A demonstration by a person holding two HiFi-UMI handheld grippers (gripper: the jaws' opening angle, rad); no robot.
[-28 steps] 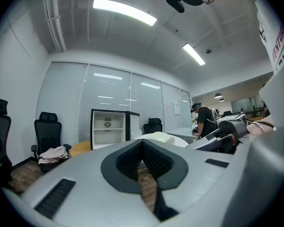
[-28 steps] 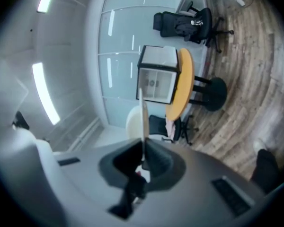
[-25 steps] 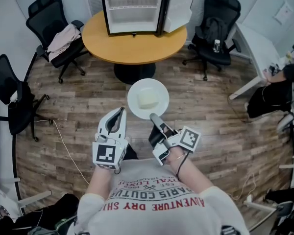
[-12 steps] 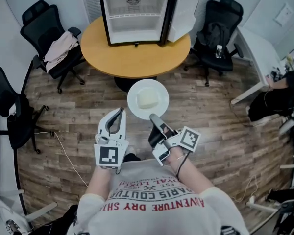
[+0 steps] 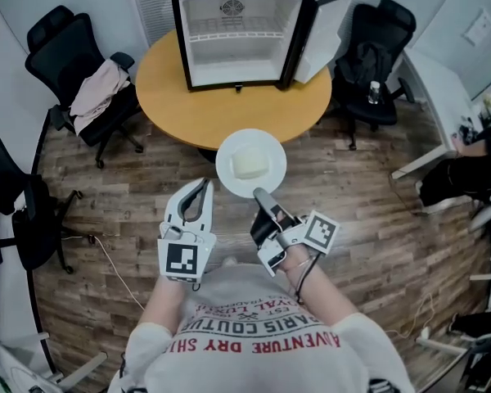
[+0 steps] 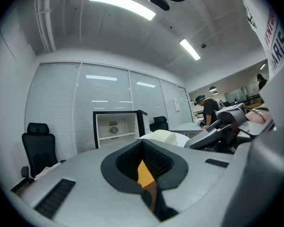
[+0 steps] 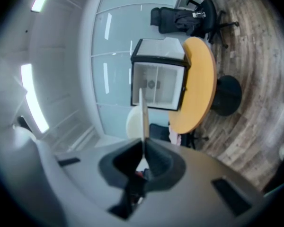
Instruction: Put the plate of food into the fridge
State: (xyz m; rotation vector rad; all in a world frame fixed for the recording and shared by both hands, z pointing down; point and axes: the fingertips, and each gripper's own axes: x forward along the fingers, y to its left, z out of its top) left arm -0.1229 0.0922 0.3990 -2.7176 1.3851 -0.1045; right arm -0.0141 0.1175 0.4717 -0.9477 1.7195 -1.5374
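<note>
A white plate [image 5: 250,164] carrying a pale block of food [image 5: 249,163] hangs over the wood floor, just short of the round wooden table [image 5: 229,97]. My right gripper [image 5: 262,195] is shut on the plate's near rim; in the right gripper view the plate [image 7: 143,115] stands edge-on between the pads of the right gripper [image 7: 143,157]. On the table stands a small black fridge [image 5: 239,35] with its door [image 5: 327,29] swung open and white shelves bare. My left gripper [image 5: 201,188] floats left of the plate, shut and holding nothing.
Black office chairs ring the table: one at the left [image 5: 78,56] draped with clothes [image 5: 96,84], one at the right [image 5: 378,43] with a bottle on it, another at the far left [image 5: 16,195]. A white desk [image 5: 442,84] and a person [image 5: 475,166] are at the right.
The table and open fridge have come nearer and lower in the head view as I walk toward them. Both grippers keep their pose, the plate still held.
</note>
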